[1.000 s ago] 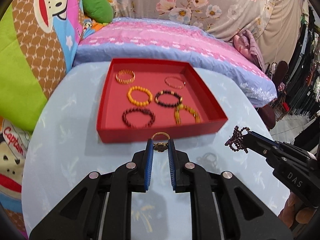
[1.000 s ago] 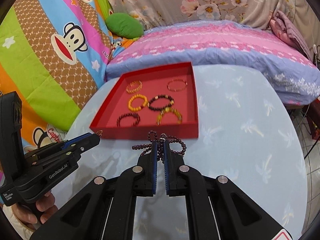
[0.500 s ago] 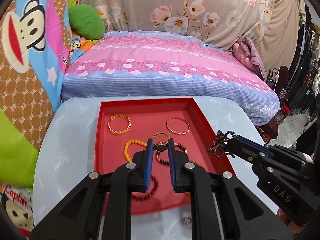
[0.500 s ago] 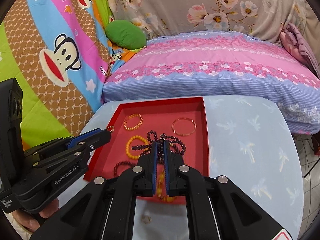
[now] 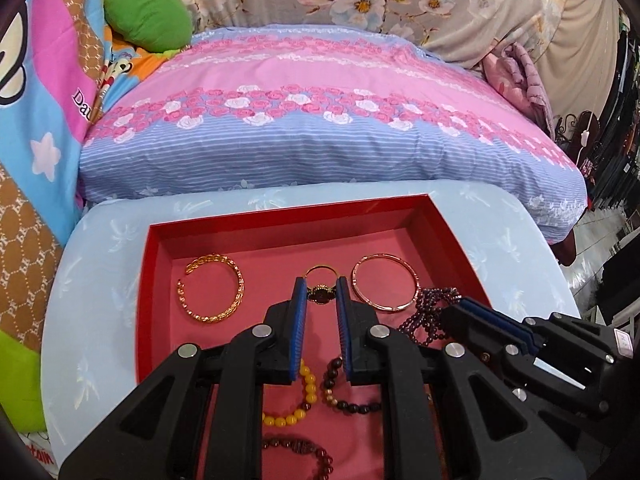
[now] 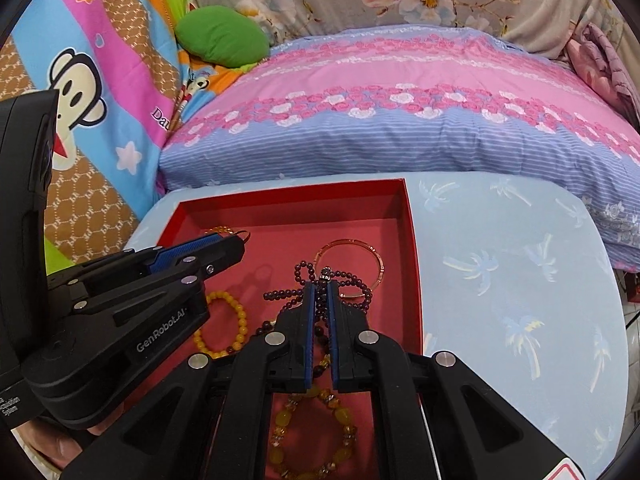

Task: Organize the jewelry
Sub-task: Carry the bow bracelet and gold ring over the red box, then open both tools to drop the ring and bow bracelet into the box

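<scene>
Left wrist view: the red tray (image 5: 156, 276) on the pale blue table (image 5: 100, 256) holds a gold chain bangle (image 5: 211, 288) and a rose-gold bangle (image 5: 385, 283). The left gripper (image 5: 321, 294) pinches a small gold ring (image 5: 320, 288) above them.

Right wrist view: the right gripper (image 6: 320, 296) is clamped on a dark purple bead strand (image 6: 320, 280) over the tray, loops drooping sideways; a floral bed (image 6: 400, 112) lies behind.

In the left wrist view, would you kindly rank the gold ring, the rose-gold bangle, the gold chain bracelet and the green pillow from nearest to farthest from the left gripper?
1. Gold ring: pinched in the left gripper.
2. Rose-gold bangle: just right, on the red tray floor.
3. Gold chain bracelet: farther left in the tray.
4. Green pillow: far back left, on the bed.
</scene>
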A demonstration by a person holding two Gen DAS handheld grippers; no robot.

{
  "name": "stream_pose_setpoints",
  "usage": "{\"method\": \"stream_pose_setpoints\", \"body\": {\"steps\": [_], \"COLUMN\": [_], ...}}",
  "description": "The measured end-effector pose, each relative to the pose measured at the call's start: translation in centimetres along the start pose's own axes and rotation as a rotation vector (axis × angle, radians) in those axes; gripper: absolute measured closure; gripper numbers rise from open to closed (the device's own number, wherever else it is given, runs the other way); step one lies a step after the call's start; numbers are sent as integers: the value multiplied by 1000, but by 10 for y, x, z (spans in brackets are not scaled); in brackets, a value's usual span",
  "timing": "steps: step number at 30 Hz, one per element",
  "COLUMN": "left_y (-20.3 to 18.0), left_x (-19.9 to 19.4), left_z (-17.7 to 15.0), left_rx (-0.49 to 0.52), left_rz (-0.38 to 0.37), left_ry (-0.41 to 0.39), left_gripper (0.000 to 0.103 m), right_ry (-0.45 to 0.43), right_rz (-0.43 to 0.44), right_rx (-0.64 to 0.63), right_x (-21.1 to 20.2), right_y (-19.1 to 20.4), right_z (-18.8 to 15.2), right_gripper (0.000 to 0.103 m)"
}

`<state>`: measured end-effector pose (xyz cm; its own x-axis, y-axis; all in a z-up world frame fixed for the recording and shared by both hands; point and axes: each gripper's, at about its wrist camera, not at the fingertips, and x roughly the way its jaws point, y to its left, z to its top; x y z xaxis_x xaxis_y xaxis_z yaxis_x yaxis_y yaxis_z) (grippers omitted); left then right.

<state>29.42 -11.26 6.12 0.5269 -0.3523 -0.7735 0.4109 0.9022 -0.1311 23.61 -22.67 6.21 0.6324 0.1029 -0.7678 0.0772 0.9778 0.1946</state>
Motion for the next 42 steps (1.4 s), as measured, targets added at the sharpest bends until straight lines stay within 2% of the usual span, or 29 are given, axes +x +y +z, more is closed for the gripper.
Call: {"method": "stream_pose_setpoints", "body": {"steps": [9, 11, 13, 17, 34, 42], "left_y": [1, 3, 3, 2, -13, -20], "left_x": [25, 24, 21, 13, -59, -94], "left_z": [-4, -3, -4, -6, -35, -62], "left_rx": [-29, -34, -36, -23, -3, 1], "left_rz": [12, 14, 21, 46, 66, 65], "left_ry": [61, 52, 39, 25, -45, -60], "left_gripper": [88, 85, 73, 70, 71, 70], "right_ry": [26, 19, 12, -5, -65, -77], "right_rz": [-12, -23, -29, -28, -10, 0], "right_rx": [0, -7, -12, -9, -24, -34], "right_x": [18, 18, 18, 10, -61, -94], "right_y": [-2, -1, 0, 0, 22, 33], "right_z": [2, 2, 2, 2, -33, -61], "right_gripper": [96, 92, 90, 88, 87, 87]}}
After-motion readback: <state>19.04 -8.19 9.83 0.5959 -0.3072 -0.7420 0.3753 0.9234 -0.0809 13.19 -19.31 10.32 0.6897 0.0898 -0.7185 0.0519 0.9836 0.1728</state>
